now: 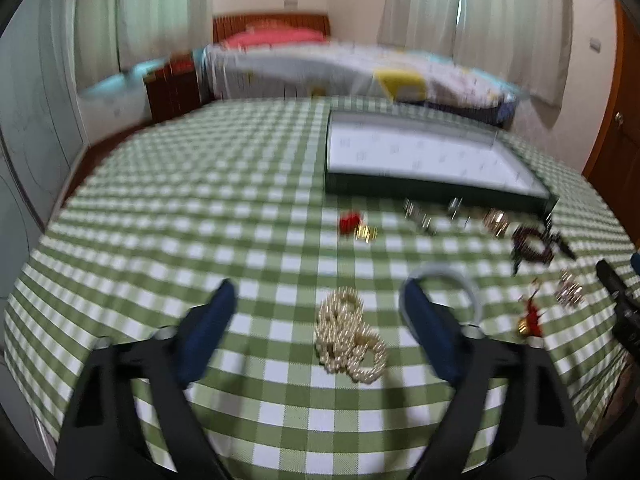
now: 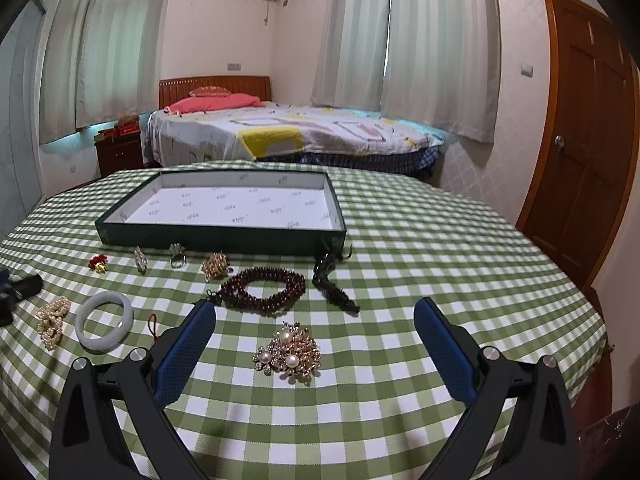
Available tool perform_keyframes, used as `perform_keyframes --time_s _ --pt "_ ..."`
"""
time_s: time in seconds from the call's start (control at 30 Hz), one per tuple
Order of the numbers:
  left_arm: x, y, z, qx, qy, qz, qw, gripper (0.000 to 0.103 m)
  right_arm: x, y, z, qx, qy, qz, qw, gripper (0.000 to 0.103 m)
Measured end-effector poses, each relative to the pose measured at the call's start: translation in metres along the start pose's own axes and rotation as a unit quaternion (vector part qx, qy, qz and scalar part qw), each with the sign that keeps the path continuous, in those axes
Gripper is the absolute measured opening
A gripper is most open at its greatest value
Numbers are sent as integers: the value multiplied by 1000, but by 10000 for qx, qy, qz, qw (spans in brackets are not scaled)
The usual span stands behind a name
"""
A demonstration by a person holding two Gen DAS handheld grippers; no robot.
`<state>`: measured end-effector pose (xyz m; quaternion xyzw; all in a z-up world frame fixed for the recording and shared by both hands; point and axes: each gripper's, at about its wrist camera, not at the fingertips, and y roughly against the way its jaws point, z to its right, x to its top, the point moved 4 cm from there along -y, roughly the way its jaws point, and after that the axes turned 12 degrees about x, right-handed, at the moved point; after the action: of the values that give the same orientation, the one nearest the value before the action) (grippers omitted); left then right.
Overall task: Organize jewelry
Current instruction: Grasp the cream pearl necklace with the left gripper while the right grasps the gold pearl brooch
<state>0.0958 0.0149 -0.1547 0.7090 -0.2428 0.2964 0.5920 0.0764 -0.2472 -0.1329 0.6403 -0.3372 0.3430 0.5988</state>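
My left gripper [image 1: 318,292] hovers open low over the green checked tablecloth, and a bunched pearl strand [image 1: 350,336] lies untouched between its blue fingers. A white bangle [image 1: 444,270] sits partly behind the right-hand finger. My right gripper [image 2: 316,308] is also open, with a gold pearl brooch [image 2: 288,354] lying free on the cloth between its fingers. Beyond it lie a dark red bead bracelet [image 2: 264,306] and a dark beaded tassel [image 2: 334,284]. The pearl strand [image 2: 52,322] and bangle [image 2: 100,343] show at the left of the right wrist view.
A shallow green tray [image 2: 216,236] with a white lining stands behind the jewelry. Along its front wall lie a gold brooch [image 2: 216,266], a ring [image 2: 177,258], a silver brooch [image 2: 140,260] and a red-and-gold charm [image 2: 98,262]. A bed and a door stand beyond the table.
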Motion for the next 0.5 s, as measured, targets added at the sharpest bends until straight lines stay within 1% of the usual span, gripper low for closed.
perform_keyframes --time_s 0.07,0.1,0.17,0.23,0.3,0.4,0.47,0.5 --pt "-6 -15 4 -96 -38 -282 9996 69 -2 -6 2 27 -42 -102 9999 97" --pt "-9 -22 6 -125 -69 -417 9990 67 -3 -9 3 50 -67 -160 9998 97" --pt "-14 -29 10 -190 -137 -568 9981 65 -6 -14 4 96 -119 -262 9995 97" --pt "-16 -29 13 -150 -257 -520 9982 65 -7 -17 4 114 -147 -317 9993 97" --pt "-18 -30 15 -83 -329 -497 9982 62 -9 -21 6 141 -205 -385 9989 97" --pt "-20 -27 12 -123 -305 -454 9984 51 -10 -23 5 176 -236 -448 9986 97" --pt "-19 -24 10 -184 -278 -439 9985 36 -12 -25 5 199 -257 -492 9983 97" --pt "-19 -23 10 -198 -271 -437 9985 34 -12 -26 6 213 -282 -519 9980 97"
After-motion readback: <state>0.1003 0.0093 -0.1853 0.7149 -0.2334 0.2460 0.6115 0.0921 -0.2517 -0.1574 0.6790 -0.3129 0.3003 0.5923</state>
